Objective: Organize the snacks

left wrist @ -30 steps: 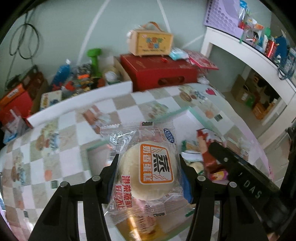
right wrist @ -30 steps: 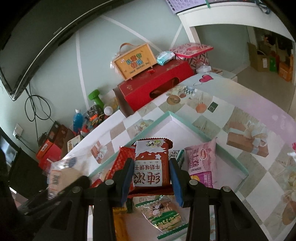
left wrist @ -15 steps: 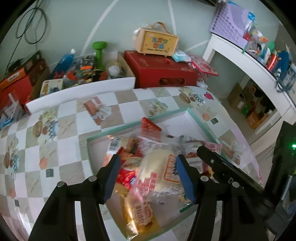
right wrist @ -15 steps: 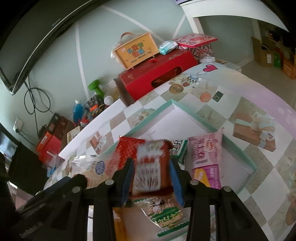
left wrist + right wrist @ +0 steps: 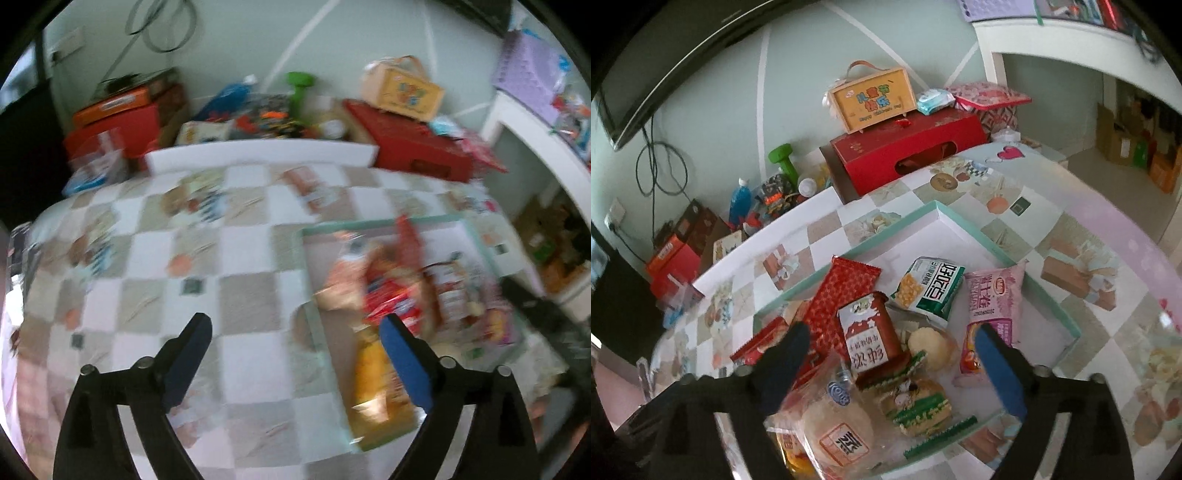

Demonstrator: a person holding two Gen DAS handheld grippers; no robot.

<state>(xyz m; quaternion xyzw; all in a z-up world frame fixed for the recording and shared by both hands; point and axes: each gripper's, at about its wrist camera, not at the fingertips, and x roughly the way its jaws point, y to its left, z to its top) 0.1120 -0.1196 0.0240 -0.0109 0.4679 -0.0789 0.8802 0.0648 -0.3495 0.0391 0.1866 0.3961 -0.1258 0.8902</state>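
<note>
Teal-rimmed tray (image 5: 1049, 295) — snacks (image 5: 864, 332) piled left, right tongs (image 5: 888, 339) agape

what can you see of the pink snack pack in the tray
The pink pack is a glossy plastic pillow wrapper with crimped ends, printed with a small round logo, dark characters and a darker purple band low down. It lies flat and sealed at the right side of the tray, long axis running roughly along the teal wall, apart from the green-and-white pack on its left. The open right gripper hovers in front; its blue pad overlaps the pack's near end in view. Contact is unclear.
</note>
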